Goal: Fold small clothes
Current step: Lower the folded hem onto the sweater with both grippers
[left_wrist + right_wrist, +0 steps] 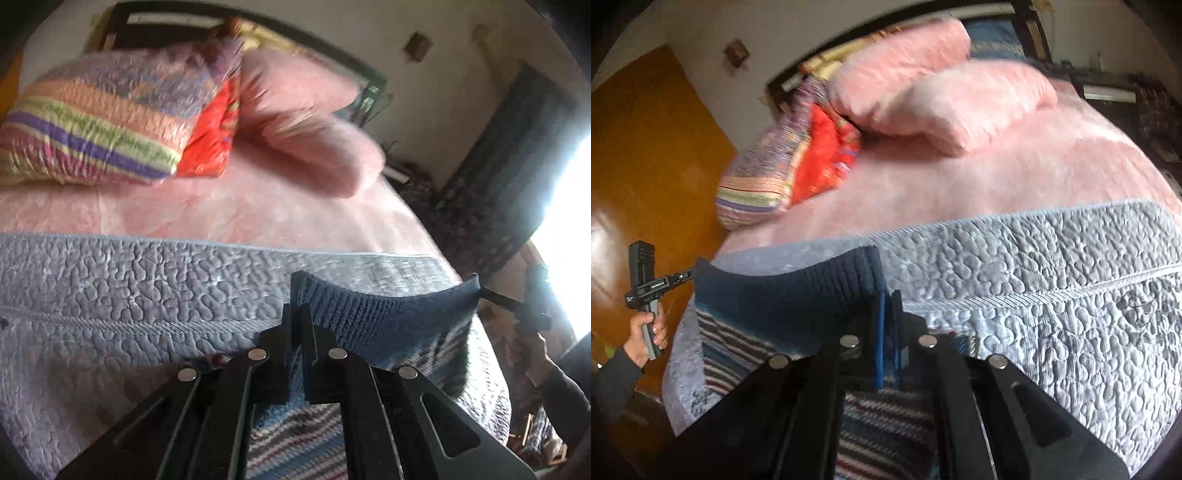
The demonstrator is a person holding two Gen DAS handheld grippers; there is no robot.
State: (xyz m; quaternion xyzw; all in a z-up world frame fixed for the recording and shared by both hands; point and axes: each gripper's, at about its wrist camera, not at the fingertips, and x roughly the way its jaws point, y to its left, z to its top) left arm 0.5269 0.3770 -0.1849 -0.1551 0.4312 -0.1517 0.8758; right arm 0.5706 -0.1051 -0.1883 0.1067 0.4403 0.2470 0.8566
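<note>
Two grippers hold one small knitted sweater (pixel 388 314) up over the bed. The left gripper (pixel 297 317) has its black fingers (pixel 286 332) pressed together on one end of the dark blue ribbed hem. The right gripper (pixel 888 306) pinches the other end of the same hem, and blue knit shows squeezed between its fingers (pixel 897 317). The hem is pulled out between the two grippers and sags a little in the middle. The striped part of the sweater, with blue, white and dark red lines, hangs down below the hem, close to both cameras.

In the right wrist view, a hand (pixel 648 332) in a dark sleeve grips the handle of the left gripper, off to the side by the sweater's end. In the left wrist view, the other hand (pixel 543 354) shows at the far edge, next to a very bright window (pixel 569 229).

Under the sweater lies a grey quilted blanket (pixel 129 288) with a bumpy pattern. Past it is a pink bedspread (pixel 221 210). Farther back sit a striped pillow (pixel 99 125), a red pillow (pixel 212 136) just beside it, and two pink pillows (pixel 960 99). Behind them is a dark headboard (pixel 155 26). An orange-brown door (pixel 646 147) stands near the bed in the right wrist view.
</note>
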